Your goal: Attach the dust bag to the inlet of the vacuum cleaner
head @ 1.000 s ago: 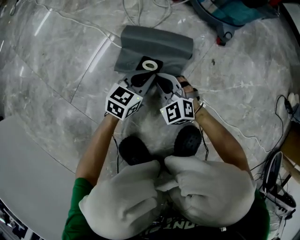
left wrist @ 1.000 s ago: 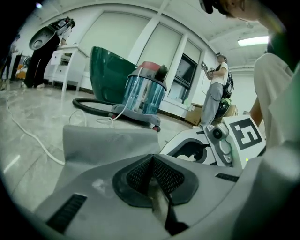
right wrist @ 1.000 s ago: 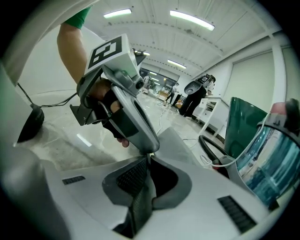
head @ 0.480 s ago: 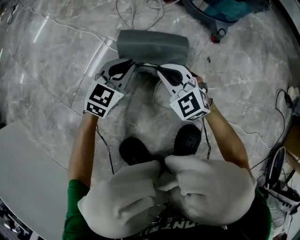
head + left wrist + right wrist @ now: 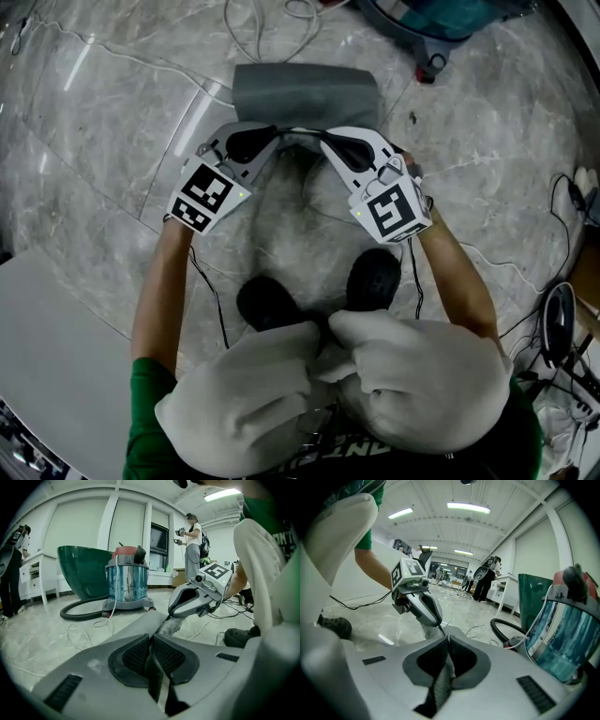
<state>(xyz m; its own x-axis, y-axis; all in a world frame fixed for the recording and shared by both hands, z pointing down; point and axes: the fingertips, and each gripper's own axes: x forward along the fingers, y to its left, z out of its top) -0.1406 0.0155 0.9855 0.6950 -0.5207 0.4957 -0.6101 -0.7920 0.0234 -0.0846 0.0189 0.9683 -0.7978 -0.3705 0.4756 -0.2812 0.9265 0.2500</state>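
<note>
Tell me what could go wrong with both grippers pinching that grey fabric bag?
The left gripper and right gripper each pinch only a thin edge of the grey fabric dust bag, so it might slip. A loose white cord lies on the floor near the blue drum vacuum cleaner; the bag could snag.

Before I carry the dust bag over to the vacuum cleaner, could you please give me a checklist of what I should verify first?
1. Left hand-held gripper clamped on the dust bag: ok.
2. Right hand-held gripper clamped on the same bag: ok.
3. Bag opening turned toward the vacuum cleaner: cannot tell, the opening is hidden.
4. Vacuum cleaner inlet in sight: cannot tell.
5. Floor before the vacuum cleaner free: not ok, the black hose lies there.
</note>
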